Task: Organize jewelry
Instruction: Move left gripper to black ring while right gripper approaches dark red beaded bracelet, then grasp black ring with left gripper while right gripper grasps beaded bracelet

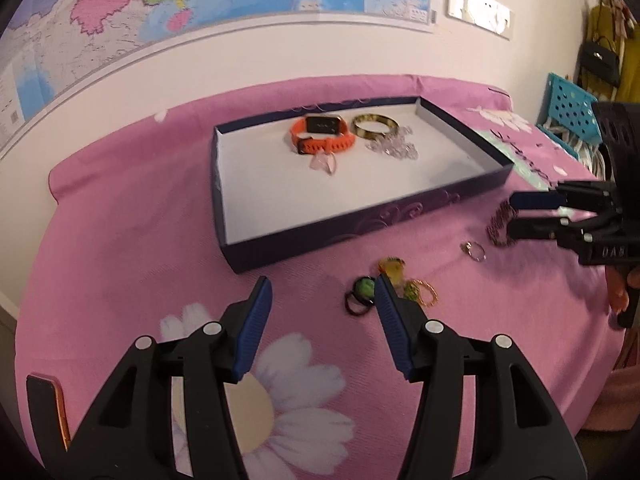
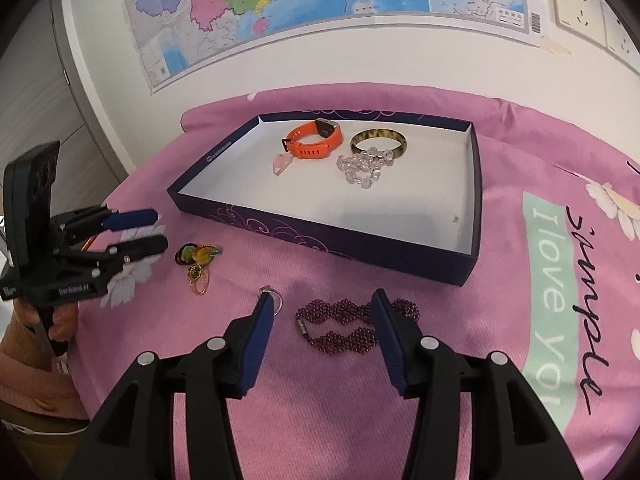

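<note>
A dark purple tray (image 1: 360,228) (image 2: 320,236) on the pink cloth holds an orange watch (image 1: 320,136) (image 2: 316,140), a tortoiseshell bangle (image 1: 374,126) (image 2: 378,138), a clear bead bracelet (image 1: 394,148) (image 2: 366,166) and a pink stone pendant (image 1: 324,164) (image 2: 282,164). In front of the tray lie a dark red bead bracelet (image 2: 340,322) (image 1: 498,224), a small silver ring (image 1: 474,250) (image 2: 276,296) and a cluster of green and yellow charms (image 1: 394,280) (image 2: 198,260). My left gripper (image 1: 322,292) (image 2: 160,230) is open beside the charms. My right gripper (image 2: 320,308) (image 1: 510,212) is open over the dark red bracelet.
A map (image 2: 280,0) and wall sockets (image 2: 580,8) hang behind the table. A blue perforated basket (image 1: 568,108) stands at the far right. An orange-edged dark object (image 1: 48,408) lies at the table's left front.
</note>
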The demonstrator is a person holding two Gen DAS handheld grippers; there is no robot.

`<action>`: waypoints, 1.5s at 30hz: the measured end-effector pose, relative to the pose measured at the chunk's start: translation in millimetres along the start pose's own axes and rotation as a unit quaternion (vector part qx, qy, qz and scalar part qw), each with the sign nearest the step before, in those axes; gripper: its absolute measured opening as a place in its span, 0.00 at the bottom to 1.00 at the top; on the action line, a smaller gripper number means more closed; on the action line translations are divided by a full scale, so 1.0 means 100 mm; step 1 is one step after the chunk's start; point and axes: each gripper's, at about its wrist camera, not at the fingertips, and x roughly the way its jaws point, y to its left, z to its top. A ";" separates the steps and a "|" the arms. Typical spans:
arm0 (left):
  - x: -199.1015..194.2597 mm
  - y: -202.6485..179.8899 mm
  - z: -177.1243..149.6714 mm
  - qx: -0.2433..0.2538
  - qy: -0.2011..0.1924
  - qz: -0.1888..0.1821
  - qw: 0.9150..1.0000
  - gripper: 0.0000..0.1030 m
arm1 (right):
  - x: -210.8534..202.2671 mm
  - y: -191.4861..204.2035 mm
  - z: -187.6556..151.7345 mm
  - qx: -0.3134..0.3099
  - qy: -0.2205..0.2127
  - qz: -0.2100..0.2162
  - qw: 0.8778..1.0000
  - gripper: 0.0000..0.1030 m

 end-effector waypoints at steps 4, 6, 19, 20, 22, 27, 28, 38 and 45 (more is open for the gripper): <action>0.05 -0.08 -0.02 0.014 0.005 -0.008 1.000 0.51 | 0.01 -0.03 -0.03 0.012 -0.001 0.000 1.000 0.48; 0.07 -0.13 -0.02 0.027 0.006 -0.002 1.000 0.50 | 0.01 -0.04 -0.04 0.016 -0.001 0.001 1.000 0.49; 0.28 -0.27 0.02 0.079 0.030 -0.028 0.996 0.25 | 0.03 -0.09 -0.06 0.026 -0.003 0.005 1.000 0.53; 0.27 -0.28 0.01 0.080 0.029 -0.026 0.996 0.25 | 0.03 -0.08 -0.07 0.026 -0.003 0.005 1.000 0.53; 0.25 -0.29 0.01 0.081 0.027 -0.024 0.996 0.24 | 0.02 -0.09 -0.07 0.026 -0.002 0.005 1.000 0.53; 0.17 -0.21 0.00 0.053 0.017 -0.024 0.998 0.16 | -0.01 -0.10 -0.06 0.027 -0.007 0.001 1.000 0.53; 0.14 -0.19 0.00 0.044 0.014 -0.026 0.999 0.16 | -0.02 -0.11 -0.07 0.027 -0.008 -0.003 1.000 0.53; 0.17 -0.24 0.01 0.067 0.009 -0.025 0.997 0.35 | 0.00 -0.12 -0.07 0.030 -0.005 -0.004 1.000 0.57; 0.32 -0.17 0.06 0.049 0.031 -0.046 0.997 0.22 | 0.01 -0.14 -0.08 0.033 -0.004 -0.003 0.999 0.58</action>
